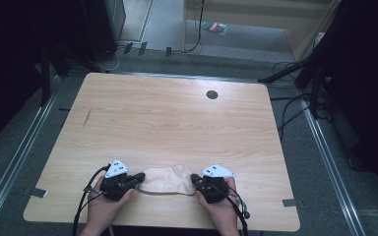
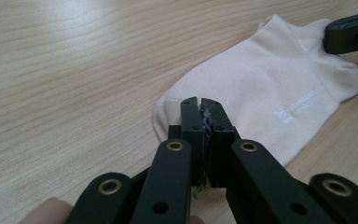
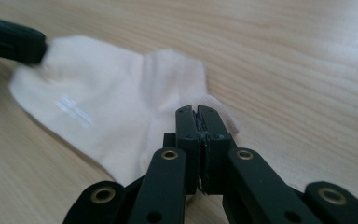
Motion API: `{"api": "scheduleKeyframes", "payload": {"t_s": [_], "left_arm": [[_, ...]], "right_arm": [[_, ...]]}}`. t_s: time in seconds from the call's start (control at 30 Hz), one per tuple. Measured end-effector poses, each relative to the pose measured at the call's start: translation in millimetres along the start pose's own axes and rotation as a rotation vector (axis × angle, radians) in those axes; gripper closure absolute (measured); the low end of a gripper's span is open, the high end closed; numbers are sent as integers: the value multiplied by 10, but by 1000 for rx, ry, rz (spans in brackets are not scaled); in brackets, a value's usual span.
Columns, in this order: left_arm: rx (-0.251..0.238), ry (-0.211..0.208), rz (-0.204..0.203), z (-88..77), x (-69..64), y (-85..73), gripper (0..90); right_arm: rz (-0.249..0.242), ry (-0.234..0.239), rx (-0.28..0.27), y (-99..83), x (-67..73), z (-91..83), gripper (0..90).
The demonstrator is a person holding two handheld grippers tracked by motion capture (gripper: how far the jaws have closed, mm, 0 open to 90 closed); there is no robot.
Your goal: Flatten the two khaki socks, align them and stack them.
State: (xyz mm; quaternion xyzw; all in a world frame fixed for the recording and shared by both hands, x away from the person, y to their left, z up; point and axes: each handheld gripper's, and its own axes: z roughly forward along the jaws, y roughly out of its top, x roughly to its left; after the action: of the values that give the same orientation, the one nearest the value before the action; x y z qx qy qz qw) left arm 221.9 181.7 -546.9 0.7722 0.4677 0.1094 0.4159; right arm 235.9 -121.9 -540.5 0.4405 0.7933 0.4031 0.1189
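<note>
Your left gripper (image 2: 200, 105) has its jaws pressed flat together, and in the left gripper view they sit over one end of the sock (image 2: 265, 93); whether any fabric is pinched between the pads you cannot tell, since the jaws cover that edge. Your right gripper (image 3: 197, 112) is closed the same way over the opposite end, and again the jaws hide whether cloth is caught there. Each gripper view also catches the other gripper's black tip at the far end of the sock, at the top right corner in the left gripper view and the top left in the right one. Those close views show a small pale mark printed on the sock, too blurred to read. From the high view the sock (image 1: 165, 179) is a pale, slightly curved strip lying flat between the left gripper (image 1: 139, 178) and right gripper (image 1: 195, 180), near the front edge of the table (image 1: 167, 118), with your hands cut off at the bottom. That view alone gives you the small dark round spot (image 1: 212, 94) near the table's far edge.
</note>
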Motion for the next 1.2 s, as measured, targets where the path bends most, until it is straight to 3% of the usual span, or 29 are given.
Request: {"api": "scheduleKeyframes", "payload": {"t_s": [0.27, 0.33, 0.37, 0.4, 0.43, 0.5, 0.57, 0.63, 0.7, 0.77, 0.97, 1.03, 1.2], "left_arm": [[-15, -20, -9, 11, 34, 1, 852], [-46, -56, -37, -39, 71, 11, 819], [-102, -87, -94, -120, 139, 34, 829], [-102, -87, -94, -120, 139, 34, 847], [-135, -90, -133, -162, 216, 53, 870], [-131, -95, -142, -151, 241, 68, 886], [-105, -107, -119, -90, 205, 97, 900], [-92, -105, -99, -62, 172, 104, 900], [-58, -70, -65, -13, 126, 101, 900], [-15, -41, -43, 52, 115, 81, 900], [2, -32, -39, 102, 116, 75, 900], [-1, -26, -37, 103, 107, 74, 900], [-97, -96, -48, -5, 142, 81, 824]], "right_arm": [[27, -4, 26, -19, -48, 50, 900], [31, -17, 7, -18, -44, 19, 900], [47, 9, -38, 6, -11, -57, 900], [47, 9, -38, 6, -11, -57, 900], [32, 32, -83, 52, 65, -110, 900], [26, 44, -93, 69, 106, -117, 900], [-8, 116, -100, 127, 318, -34, 900], [-25, 124, -94, 135, 370, -1, 900], [-62, 134, -56, 125, 485, 118, 900], [-51, 127, -41, 97, 448, 149, 900], [10, 111, 15, -16, 302, 226, 900], [7, 112, 14, -12, 295, 227, 900], [15, 130, -36, 30, 269, 147, 875]]}}
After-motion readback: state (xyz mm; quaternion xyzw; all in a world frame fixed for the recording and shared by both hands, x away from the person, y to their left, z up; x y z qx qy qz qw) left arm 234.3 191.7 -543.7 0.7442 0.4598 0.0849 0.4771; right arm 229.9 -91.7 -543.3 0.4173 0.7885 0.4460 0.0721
